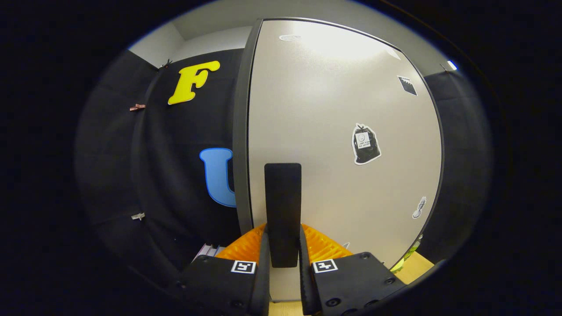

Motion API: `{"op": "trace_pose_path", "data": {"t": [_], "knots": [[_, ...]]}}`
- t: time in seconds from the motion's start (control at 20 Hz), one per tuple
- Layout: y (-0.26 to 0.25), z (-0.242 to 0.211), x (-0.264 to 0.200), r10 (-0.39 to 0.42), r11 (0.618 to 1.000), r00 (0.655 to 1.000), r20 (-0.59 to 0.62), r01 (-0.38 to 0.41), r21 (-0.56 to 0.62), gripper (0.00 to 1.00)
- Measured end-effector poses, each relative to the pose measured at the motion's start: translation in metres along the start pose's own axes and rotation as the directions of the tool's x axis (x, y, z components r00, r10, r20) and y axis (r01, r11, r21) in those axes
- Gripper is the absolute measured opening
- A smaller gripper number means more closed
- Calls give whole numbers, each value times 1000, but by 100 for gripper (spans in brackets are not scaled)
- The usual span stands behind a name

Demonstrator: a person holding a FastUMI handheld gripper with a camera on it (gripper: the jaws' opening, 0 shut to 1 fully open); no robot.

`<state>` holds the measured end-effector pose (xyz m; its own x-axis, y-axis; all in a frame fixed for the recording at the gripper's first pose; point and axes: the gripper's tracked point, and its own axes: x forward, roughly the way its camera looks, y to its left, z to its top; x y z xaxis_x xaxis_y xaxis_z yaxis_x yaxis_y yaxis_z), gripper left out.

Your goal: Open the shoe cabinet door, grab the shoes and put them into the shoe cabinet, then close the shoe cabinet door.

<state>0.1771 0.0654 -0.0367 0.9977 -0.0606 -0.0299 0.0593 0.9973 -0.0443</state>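
**Claw pinched on the cabinet door handle**

Off to the left of my claw I see the booth's black cloth wall (131, 166), with small clips (137, 107) pinned along a seam. Low down, just left of the left finger, a few pale flat items (206, 251) stand on edge against the cloth; I cannot tell what they are.

Straight ahead, my claw (283, 252) is pressed together on the dark upright handle (282, 206) of the shoe cabinet door (333, 131). Both fingers bear on the handle's lower end, one on each side, and the handle rises up beyond them. The door's dark left edge (240, 131) stands just left of the handle.

Beyond and to the right of the fingers, the pale door panel blocks my whole forward view. It carries several stickers: a dark bag-shaped one (365, 144) up to the right, a small dark one (407, 85) higher still, and a little pale one (419, 207) near the door's right edge.

Past the door's lower right corner, something yellow-green (406, 259) rests on the light wooden surface (417, 267).
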Motion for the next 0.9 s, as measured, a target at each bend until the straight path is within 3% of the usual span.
{"op": "trace_pose_path", "data": {"t": [0.25, 0.3, 0.5, 0.9], "knots": [[0, -1, -4, -3, 1000, 1000, 2, 3, -2, 32], [-2, 1, -5, -21, 1000, 1000, 7, 21, -21, 19], [-2, 0, -8, -3, 999, 1000, 4, 2, 43, 19], [-1, 1, -25, 51, 998, 999, -13, -51, 26, 19]]}}
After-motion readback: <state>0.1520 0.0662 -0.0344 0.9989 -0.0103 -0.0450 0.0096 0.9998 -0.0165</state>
